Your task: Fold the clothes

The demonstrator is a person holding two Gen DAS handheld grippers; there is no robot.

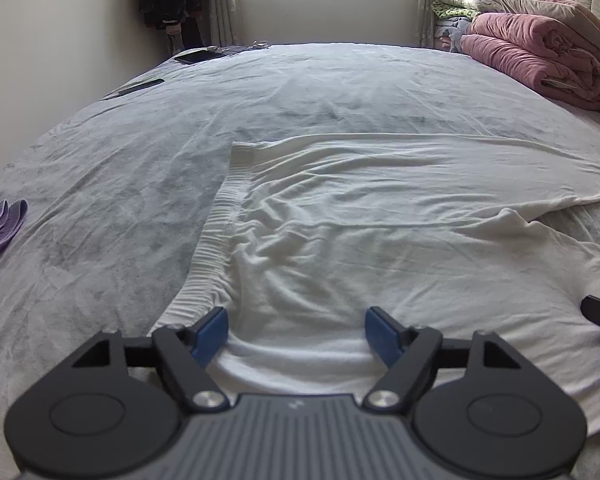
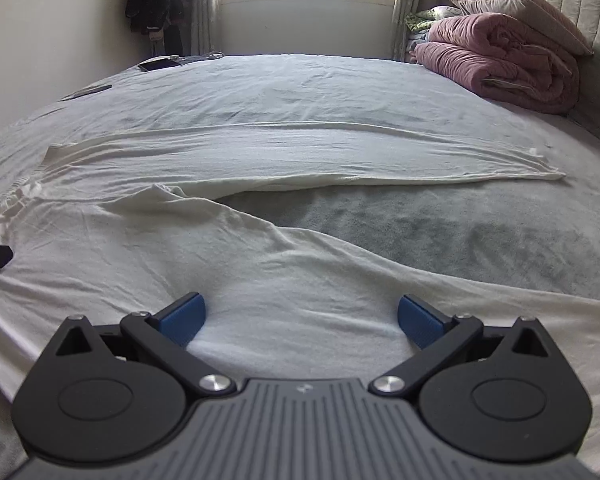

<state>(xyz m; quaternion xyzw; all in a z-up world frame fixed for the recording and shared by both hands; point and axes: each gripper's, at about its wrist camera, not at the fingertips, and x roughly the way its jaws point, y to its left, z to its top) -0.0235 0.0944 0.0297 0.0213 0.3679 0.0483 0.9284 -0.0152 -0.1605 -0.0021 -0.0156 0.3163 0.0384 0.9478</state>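
A white pair of trousers lies flat on the grey bed sheet, its ribbed waistband to the left and both legs running to the right. My left gripper is open just over the near end of the waistband, with a low ridge of the cloth between its blue pads, which do not press on it. In the right wrist view, my right gripper stands wide open over the near leg. The far leg stretches straight across to its cuff.
A folded pink quilt and pillows are stacked at the far right by the headboard. A dark tablet and a slim dark item lie at the far left edge. A purple cloth sits near left.
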